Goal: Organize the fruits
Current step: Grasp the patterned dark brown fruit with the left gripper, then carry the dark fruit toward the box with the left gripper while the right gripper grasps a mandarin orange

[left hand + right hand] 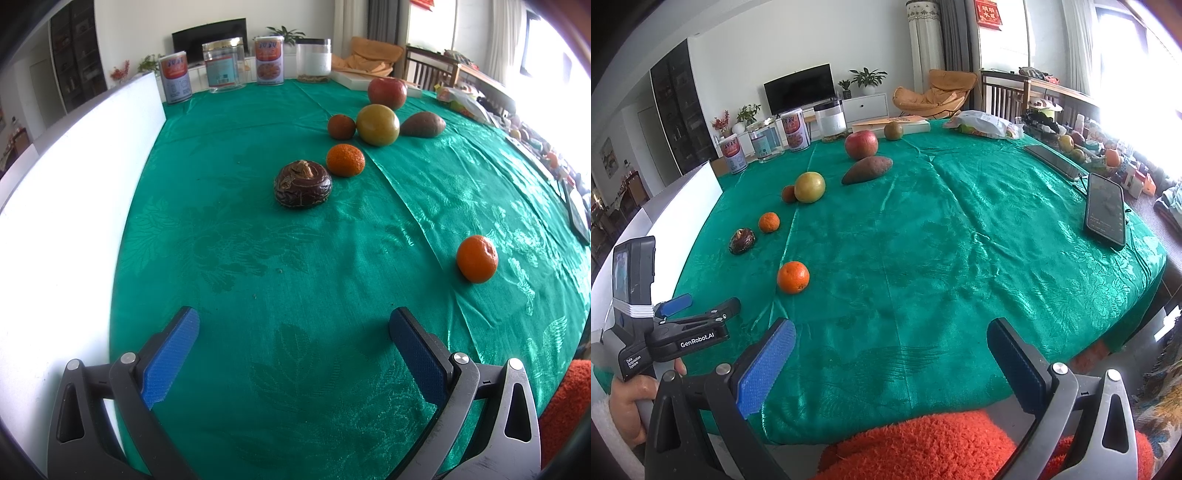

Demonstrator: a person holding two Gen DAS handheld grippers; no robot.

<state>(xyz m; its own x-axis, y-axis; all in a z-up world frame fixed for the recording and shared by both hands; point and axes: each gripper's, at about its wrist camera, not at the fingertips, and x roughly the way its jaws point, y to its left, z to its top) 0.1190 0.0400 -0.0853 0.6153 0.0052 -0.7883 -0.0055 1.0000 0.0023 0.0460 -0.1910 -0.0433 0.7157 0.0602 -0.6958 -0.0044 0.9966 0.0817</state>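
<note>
Green-clothed table [923,240]: scattered fruit, sweet potato [867,169], jars, phone [1105,209].

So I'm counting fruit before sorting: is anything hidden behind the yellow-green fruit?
Yes: a small dark orange fruit sits beside the yellow-green fruit, touching it and partly covered in the right view. The left view shows it whole. Nothing else shows there.

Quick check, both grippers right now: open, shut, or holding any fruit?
Left gripper: open, blue-padded fingers wide apart over the green patterned tablecloth, holding nothing.
Right gripper: open, empty, near the table's front edge.
</note>
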